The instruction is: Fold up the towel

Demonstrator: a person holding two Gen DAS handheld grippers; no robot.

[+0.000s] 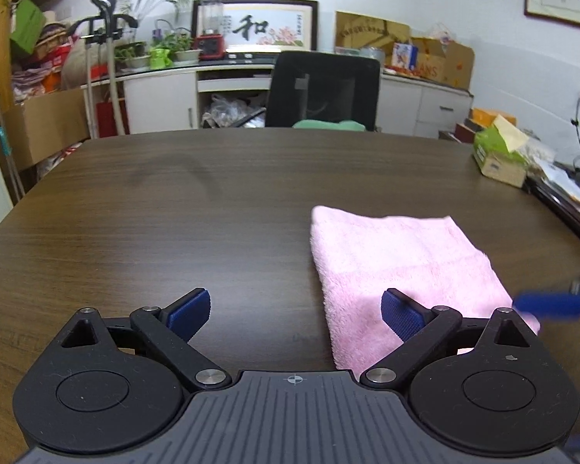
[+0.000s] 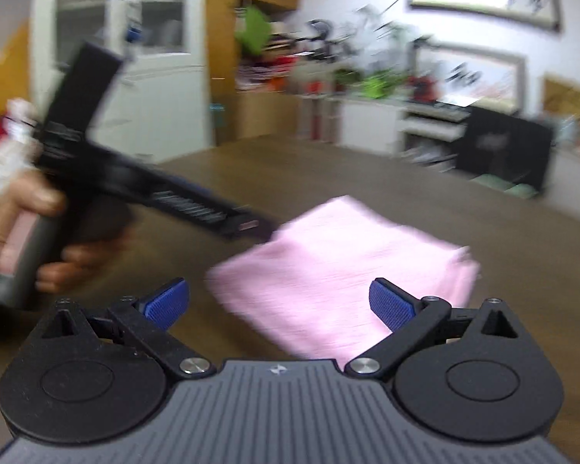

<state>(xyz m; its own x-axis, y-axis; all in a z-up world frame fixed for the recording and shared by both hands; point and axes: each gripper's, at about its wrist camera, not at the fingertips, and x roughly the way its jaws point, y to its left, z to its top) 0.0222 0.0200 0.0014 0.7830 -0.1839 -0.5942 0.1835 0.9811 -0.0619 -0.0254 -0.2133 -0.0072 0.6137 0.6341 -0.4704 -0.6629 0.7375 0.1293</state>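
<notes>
A pink towel lies folded into a small rectangle on the dark wooden table. My left gripper is open and empty, low over the table, with the towel's left edge between its fingers and its right finger over the towel. A blue finger of the right gripper shows blurred at the right edge of the left wrist view. In the blurred right wrist view the towel lies just ahead of my right gripper, which is open and empty. The left gripper's body, held by a hand, reaches toward the towel's left corner.
A black office chair stands behind the table's far edge. A green tissue box sits at the table's right side, with papers and cables beyond it. Cabinets, plants and cardboard boxes line the back wall.
</notes>
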